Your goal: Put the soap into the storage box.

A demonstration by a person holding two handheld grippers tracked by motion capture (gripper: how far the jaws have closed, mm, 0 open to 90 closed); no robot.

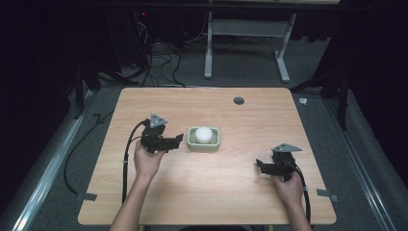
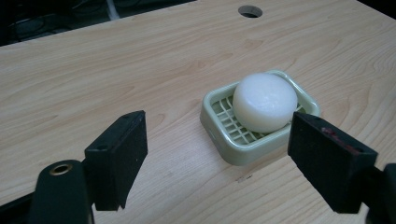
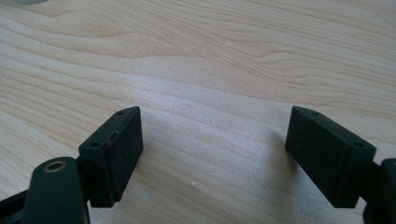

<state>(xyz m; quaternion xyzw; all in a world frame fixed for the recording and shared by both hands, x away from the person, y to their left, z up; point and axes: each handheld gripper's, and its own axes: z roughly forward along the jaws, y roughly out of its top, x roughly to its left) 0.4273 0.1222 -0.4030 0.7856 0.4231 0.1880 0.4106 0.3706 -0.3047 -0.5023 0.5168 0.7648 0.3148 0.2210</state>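
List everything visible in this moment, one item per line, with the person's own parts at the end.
soap: one, white, round, lying in the soap dish
soap dish: one, pale green, slatted, near the table's middle
table: one, light wood, with a round hole near the far edge
frame: one, pale metal, on the floor beyond the table
cables: several, black, on the floor at the far left
left gripper: one, black, open, beside the dish
right gripper: one, black, open, over bare wood at the right
hands: two, holding the grippers
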